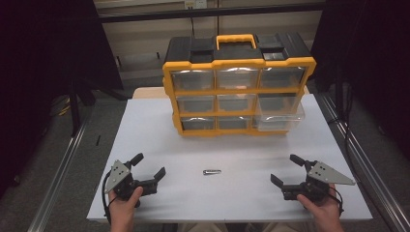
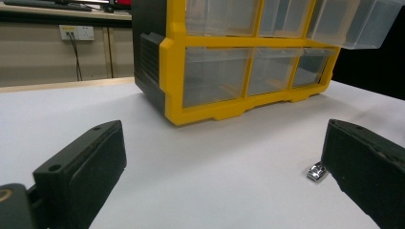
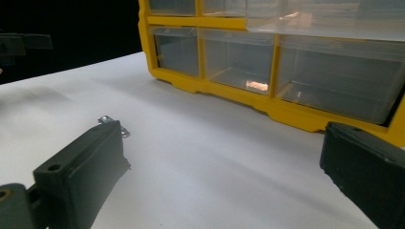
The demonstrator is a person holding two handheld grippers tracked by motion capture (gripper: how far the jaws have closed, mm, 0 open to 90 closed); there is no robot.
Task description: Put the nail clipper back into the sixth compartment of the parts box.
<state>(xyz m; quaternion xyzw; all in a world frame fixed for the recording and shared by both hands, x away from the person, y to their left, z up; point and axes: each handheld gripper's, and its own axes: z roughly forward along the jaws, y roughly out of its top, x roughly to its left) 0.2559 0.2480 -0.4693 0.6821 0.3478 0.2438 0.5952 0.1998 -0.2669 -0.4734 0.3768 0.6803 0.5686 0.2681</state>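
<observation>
I have both grippers resting near my edge of the white table (image 1: 145, 125), each with its jaws spread wide and nothing between them. The left gripper (image 1: 149, 166) sits left of the small metal piece (image 1: 212, 172), the right gripper (image 1: 286, 169) well to its right. That piece lies flat between them, apart from both. The yellow drawer organizer (image 1: 238, 92) stands farther back, one right-hand clear drawer (image 1: 280, 116) pulled out.

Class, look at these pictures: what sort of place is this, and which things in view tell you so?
Probably a workshop or lab test bench: a yellow-framed drawer organiser on a white table, a small metal part lying loose, and metal framing rails alongside.
</observation>
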